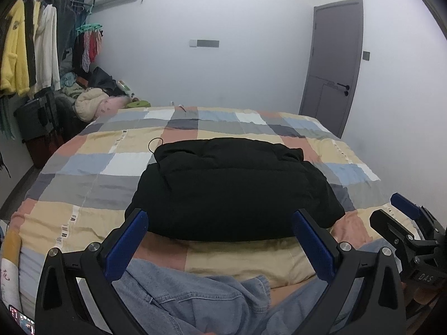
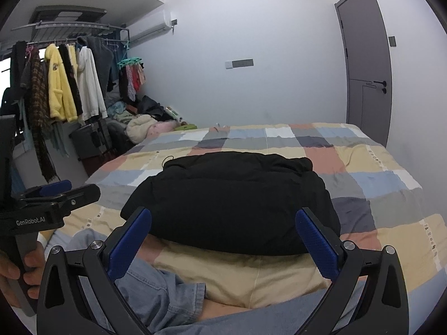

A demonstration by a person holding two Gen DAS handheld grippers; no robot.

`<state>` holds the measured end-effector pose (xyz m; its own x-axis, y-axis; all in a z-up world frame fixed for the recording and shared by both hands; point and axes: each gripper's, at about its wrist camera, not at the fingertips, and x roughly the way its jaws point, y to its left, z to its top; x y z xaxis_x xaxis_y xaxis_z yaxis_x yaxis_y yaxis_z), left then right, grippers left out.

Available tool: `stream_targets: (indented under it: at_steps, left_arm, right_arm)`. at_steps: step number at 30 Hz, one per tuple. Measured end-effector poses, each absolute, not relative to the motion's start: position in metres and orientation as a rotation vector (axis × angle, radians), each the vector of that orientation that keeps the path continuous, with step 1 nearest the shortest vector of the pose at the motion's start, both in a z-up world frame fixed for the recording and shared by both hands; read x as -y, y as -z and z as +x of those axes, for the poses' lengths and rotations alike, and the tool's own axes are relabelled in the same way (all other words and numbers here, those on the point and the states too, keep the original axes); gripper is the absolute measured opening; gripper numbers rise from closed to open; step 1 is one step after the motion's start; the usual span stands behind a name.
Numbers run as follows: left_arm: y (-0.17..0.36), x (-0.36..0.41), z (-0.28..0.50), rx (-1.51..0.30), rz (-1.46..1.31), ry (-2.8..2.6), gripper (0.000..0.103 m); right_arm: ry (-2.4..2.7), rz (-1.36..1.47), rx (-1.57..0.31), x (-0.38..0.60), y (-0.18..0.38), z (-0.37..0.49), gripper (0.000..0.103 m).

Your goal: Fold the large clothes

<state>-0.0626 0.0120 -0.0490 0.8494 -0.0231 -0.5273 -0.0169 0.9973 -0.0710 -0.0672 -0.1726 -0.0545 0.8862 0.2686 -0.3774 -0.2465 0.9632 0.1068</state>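
One black padded jacket (image 1: pixel 232 189) already lies folded into a compact bundle mid-bed on the checked quilt (image 1: pixel 83 167), while a denim garment (image 1: pixel 181 304) sits unfolded at the near edge below the left gripper (image 1: pixel 220 237) and right gripper (image 2: pixel 223 237), both spread wide and holding nothing

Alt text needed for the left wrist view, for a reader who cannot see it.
A folded black jacket lies on a checked bedspread, framed by the open left gripper, which holds nothing. A denim garment lies nearer the camera, the open right gripper shows at the right edge, and a clothes rack stands far left.
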Motion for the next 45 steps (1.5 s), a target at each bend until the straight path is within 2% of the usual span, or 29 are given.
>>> stream_targets:
  at_steps: [45]
  left_arm:
    - [0.048,-0.015,-0.067,-0.560,-0.089,0.010,0.103]
  right_arm:
    - [-0.263,0.064,-0.375,0.172,0.052,-0.079,0.103]
